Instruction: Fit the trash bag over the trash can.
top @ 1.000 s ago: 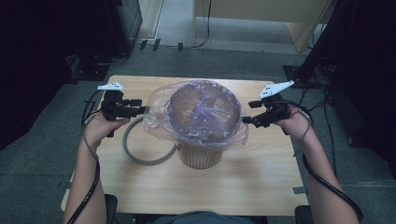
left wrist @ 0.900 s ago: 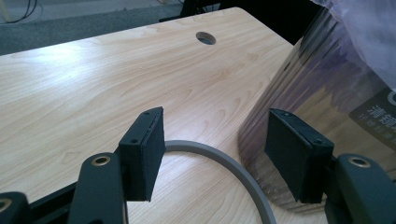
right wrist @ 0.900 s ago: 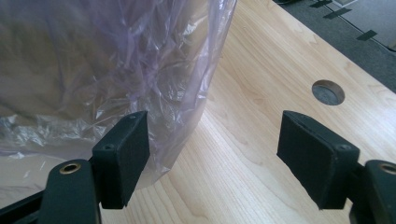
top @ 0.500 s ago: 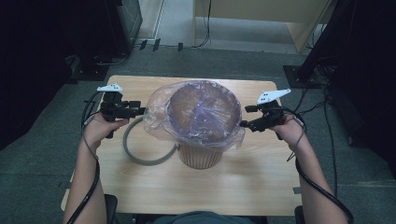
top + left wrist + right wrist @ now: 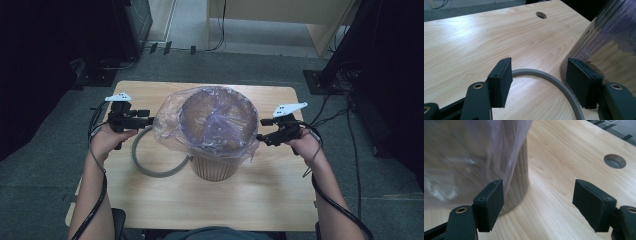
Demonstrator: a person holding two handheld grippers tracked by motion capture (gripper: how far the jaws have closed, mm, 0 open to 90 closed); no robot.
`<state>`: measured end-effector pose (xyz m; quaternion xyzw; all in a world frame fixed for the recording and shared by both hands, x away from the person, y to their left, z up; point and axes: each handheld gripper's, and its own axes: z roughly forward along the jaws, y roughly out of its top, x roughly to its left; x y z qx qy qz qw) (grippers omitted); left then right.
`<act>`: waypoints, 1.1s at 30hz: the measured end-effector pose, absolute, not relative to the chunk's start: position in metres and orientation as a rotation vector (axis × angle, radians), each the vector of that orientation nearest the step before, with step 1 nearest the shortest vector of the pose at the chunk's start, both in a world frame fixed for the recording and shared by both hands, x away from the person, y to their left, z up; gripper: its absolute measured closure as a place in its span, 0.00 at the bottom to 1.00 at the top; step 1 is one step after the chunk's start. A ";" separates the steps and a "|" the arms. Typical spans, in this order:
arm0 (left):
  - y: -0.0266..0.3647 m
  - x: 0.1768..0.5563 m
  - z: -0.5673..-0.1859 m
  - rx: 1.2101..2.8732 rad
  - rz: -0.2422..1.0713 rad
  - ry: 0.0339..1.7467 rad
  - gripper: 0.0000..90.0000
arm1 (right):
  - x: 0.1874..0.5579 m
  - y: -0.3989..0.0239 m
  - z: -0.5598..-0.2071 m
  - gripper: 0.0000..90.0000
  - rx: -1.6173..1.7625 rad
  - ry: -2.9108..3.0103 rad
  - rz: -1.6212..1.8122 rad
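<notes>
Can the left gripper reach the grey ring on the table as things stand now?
Probably yes. The left gripper has open jaws, and the grey ring lies bare just below them; only the plastic bag hangs close beside.

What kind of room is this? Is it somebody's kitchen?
Probably not a kitchen; it looks more like a lab or workshop. The wooden table stands on grey carpet, cables trail across the floor, and dark equipment racks stand around it.
</notes>
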<state>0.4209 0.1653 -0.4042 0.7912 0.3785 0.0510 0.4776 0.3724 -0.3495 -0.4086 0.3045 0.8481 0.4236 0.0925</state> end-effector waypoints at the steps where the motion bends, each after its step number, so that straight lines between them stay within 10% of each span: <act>1: 0.166 0.421 -0.404 1.931 0.127 0.925 0.41 | 0.372 -0.350 -0.411 0.28 0.912 2.517 1.257; 33: 0.172 0.426 -0.435 1.974 0.140 0.959 0.39 | 0.381 -0.358 -0.480 0.28 1.056 2.495 1.209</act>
